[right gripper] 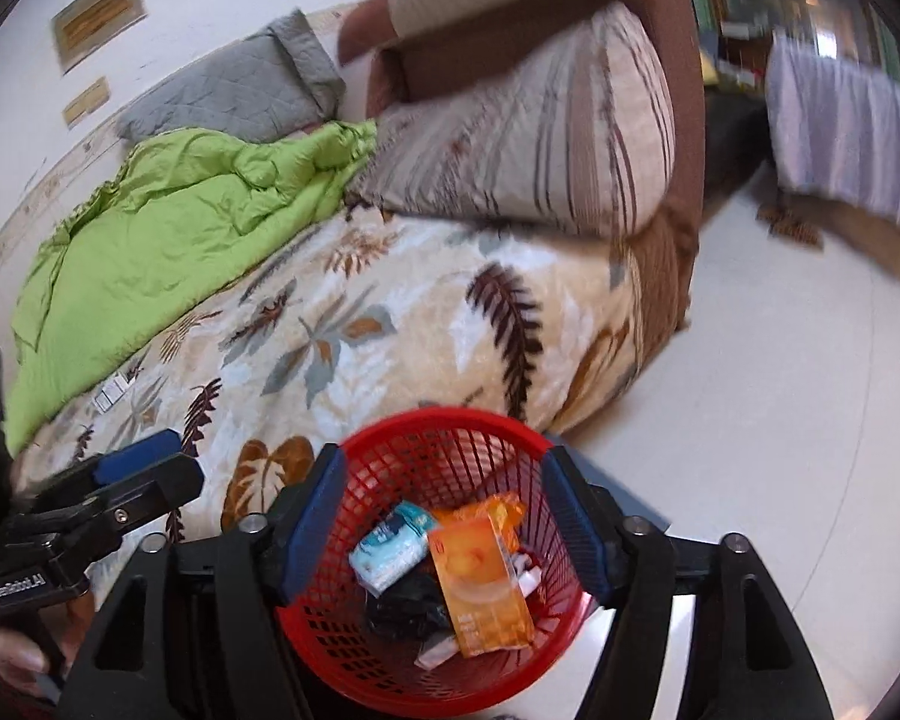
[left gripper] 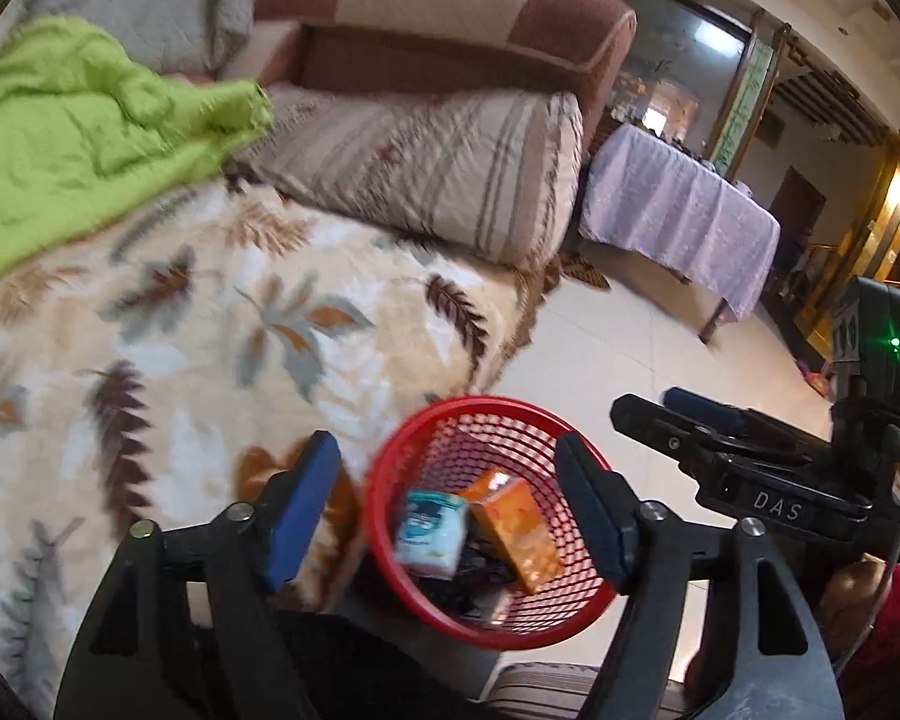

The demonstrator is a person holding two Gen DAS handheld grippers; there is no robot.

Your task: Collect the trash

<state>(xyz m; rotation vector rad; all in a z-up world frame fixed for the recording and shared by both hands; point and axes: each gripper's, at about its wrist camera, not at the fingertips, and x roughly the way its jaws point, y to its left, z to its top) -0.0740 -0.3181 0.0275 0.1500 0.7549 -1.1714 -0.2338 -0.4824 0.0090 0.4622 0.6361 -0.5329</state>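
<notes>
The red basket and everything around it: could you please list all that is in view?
basket: one, red mesh, on the floor beside the bed
orange box: one, inside the basket
blue-and-white pack: one, inside the basket
black wrapper: one, inside the basket
leaf-print blanket: one, cream, on the bed
green quilt: one, on the bed
striped pillow: one, beige, at the bed's head
grey pillow: one, by the wall
clothed table: one, lilac, across the floor
left gripper: open
right gripper: open
</notes>
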